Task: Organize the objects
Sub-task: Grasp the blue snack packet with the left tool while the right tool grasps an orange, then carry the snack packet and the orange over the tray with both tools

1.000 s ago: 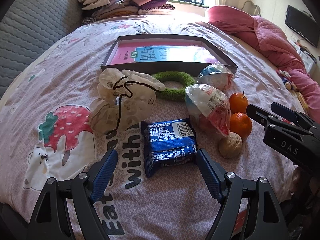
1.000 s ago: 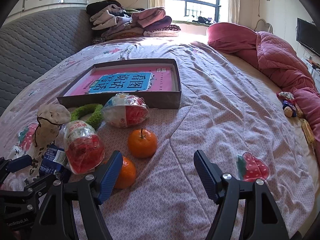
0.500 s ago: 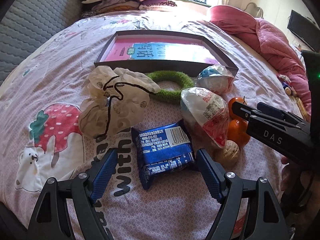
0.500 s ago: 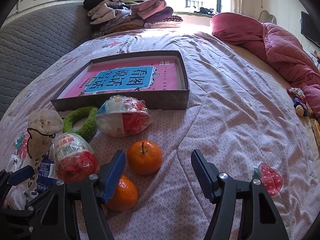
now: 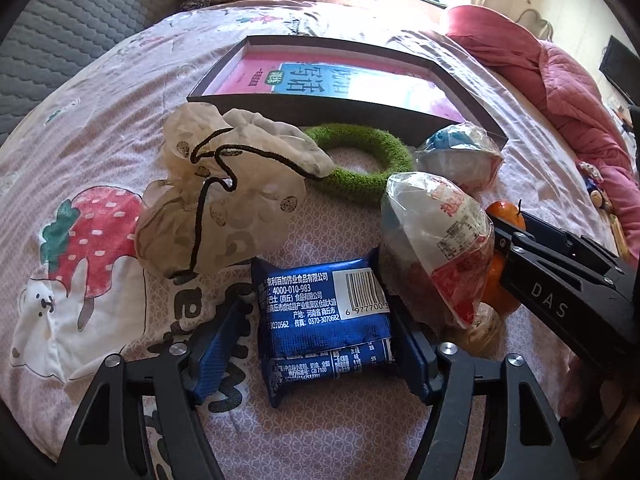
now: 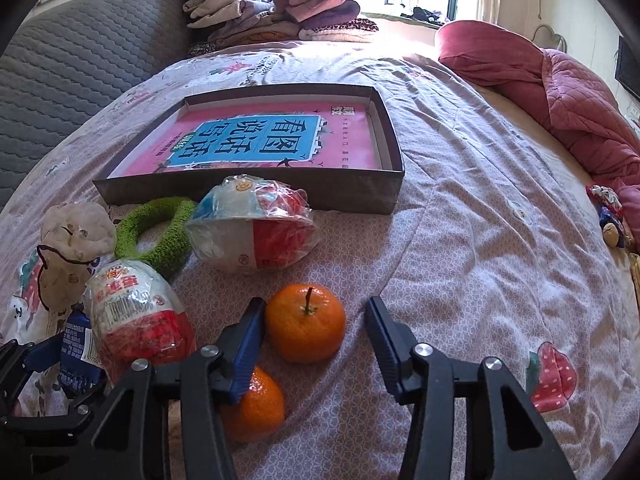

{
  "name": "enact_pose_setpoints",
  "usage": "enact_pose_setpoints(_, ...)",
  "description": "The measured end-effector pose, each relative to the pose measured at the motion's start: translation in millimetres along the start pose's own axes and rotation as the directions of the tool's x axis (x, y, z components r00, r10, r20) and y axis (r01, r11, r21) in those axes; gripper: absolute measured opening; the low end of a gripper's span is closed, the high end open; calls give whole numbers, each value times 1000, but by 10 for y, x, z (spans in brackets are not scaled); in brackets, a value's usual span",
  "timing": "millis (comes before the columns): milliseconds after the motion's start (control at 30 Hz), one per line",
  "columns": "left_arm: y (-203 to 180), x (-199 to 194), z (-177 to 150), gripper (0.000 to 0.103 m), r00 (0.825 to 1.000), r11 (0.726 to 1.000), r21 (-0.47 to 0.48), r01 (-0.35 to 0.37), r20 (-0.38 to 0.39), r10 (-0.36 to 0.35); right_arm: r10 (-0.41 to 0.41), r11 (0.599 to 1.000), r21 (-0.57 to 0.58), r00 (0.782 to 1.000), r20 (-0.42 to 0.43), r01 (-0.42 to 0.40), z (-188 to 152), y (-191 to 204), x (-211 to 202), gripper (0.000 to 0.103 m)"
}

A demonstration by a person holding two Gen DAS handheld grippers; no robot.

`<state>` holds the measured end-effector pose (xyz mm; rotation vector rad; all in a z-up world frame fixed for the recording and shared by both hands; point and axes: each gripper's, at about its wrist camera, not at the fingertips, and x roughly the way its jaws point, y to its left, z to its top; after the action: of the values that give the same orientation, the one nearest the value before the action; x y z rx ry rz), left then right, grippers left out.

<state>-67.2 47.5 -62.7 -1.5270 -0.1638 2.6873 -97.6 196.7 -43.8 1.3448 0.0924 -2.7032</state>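
A blue snack packet (image 5: 324, 316) lies on the bedspread between the open fingers of my left gripper (image 5: 316, 356); the right pad is at its edge, the left pad a little apart. My right gripper (image 6: 316, 344) is open around the upper orange (image 6: 306, 328), whose near side sits between the fingertips. A second orange (image 6: 256, 408) lies under the left finger. Two plastic-wrapped toy eggs (image 6: 136, 320) (image 6: 256, 232), a green fuzzy ring (image 5: 360, 164), a cream drawstring pouch (image 5: 224, 200) and a walnut (image 5: 480, 328) lie close by.
A shallow dark box (image 6: 384, 200) with a pink and blue book inside sits beyond the objects. Folded clothes (image 6: 280, 16) are stacked at the bed's far end. A red quilt (image 6: 560, 92) lies at the right, with small toys (image 6: 608, 216) near it.
Both grippers have moved forward and down. The left gripper now straddles the blue packet and its jaws have narrowed; the right gripper now straddles the upper orange.
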Motion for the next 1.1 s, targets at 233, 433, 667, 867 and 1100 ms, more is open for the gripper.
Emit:
enact_pose_setpoints(233,-46,-41,-21,57,1000,999,50,-4,18,3,25,1000,-3,999,22,-25,-24,-6,-38,39)
enact_pose_setpoints(433,-49,-113,-55,57,1000,998,60,17,21,-18,28,1000,3,998,56,-28,-41,-34,-139,39)
enact_pose_setpoints(667,-31,-268,-101,57,998,997,69,29,50,-32,45,999,-1,994,99,-45,-49,-24,-321,39)
enact_pose_setpoints(867,-19,-441,-115,57,995,997,74,25,95,-32,65,998,-11,989,130,-64,-65,33,-464,39)
enact_pose_setpoints(1100,-60,-628,-118,57,990,997,72,22,139,-32,77,997,-15,983,166,-76,-71,57,-639,39)
